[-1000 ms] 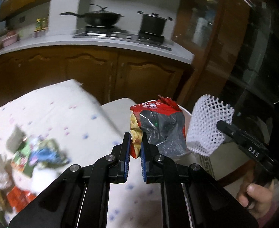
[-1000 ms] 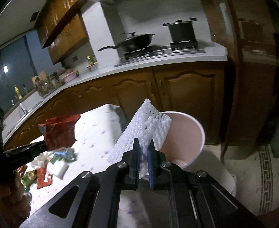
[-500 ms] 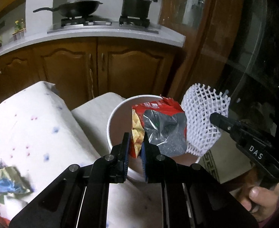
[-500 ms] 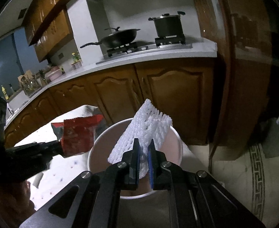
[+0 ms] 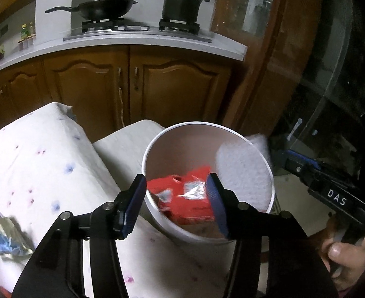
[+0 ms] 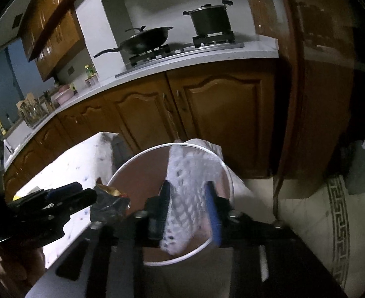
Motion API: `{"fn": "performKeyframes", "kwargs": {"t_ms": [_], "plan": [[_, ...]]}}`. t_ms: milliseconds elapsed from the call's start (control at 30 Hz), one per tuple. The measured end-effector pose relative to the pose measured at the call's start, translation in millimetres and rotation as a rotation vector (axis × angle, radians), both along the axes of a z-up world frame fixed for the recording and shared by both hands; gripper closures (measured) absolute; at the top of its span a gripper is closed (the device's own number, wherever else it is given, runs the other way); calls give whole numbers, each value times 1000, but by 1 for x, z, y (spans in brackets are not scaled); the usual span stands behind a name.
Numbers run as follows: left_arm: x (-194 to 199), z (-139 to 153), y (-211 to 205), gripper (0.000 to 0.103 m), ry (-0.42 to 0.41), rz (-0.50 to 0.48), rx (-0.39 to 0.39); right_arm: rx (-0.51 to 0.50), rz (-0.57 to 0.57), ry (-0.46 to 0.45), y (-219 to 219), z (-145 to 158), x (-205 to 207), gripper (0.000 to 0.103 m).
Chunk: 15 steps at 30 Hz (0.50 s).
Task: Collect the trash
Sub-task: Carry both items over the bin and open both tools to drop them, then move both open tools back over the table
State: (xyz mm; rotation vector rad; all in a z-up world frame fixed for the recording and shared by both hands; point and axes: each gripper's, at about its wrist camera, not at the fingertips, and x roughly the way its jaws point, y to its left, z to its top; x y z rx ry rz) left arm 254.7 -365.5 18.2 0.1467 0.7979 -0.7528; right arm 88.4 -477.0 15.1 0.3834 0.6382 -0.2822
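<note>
A white round bin (image 5: 190, 125) stands beside the cloth-covered table. My left gripper (image 5: 175, 206) hovers over its near rim, jaws opening, nothing pressed between the blue pads. The red snack bag (image 5: 182, 198) lies loose inside the bin, below the fingers. The white foam net (image 5: 242, 166) is a blur against the bin's right inner wall. In the right wrist view my right gripper (image 6: 187, 208) is above the bin (image 6: 137, 156), jaws opening. The foam net (image 6: 187, 186) hangs blurred between the spread fingers, free of the pads. The left gripper (image 6: 83, 196) and the snack bag (image 6: 110, 203) show at the left.
Crumpled wrappers (image 5: 3, 236) lie on the white dotted tablecloth (image 5: 46, 161) at the left. Wooden cabinets (image 5: 177, 87) and a counter with a wok (image 5: 103, 3) and a pot (image 5: 182, 6) stand behind. A hand (image 5: 346, 255) holds the right gripper; a dark glass door is on the right.
Both grippers came over the bin and lower, then went from shut to open. The snack bag dropped into the bin and the foam net slipped free of the right pads.
</note>
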Motion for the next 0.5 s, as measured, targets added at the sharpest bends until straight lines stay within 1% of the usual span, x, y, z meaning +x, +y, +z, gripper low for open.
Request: {"fn": "performKeyframes", "kwargs": {"t_ms": [167, 333, 400, 467, 500], "plan": [[0, 4, 9, 47, 1, 21, -12, 9, 0, -2, -2, 1, 1, 65], [-3, 12, 27, 43, -8, 56, -32, 12, 0, -14, 1, 6, -2, 64], [-7, 16, 38, 39, -20, 81, -38, 13, 2, -25, 4, 8, -5, 60], [-11, 20, 49, 34, -31, 109, -44, 18, 8, -38, 10, 12, -8, 51], [-13, 21, 56, 34, -34, 125, -45, 21, 12, -45, 13, 13, -10, 49]]}}
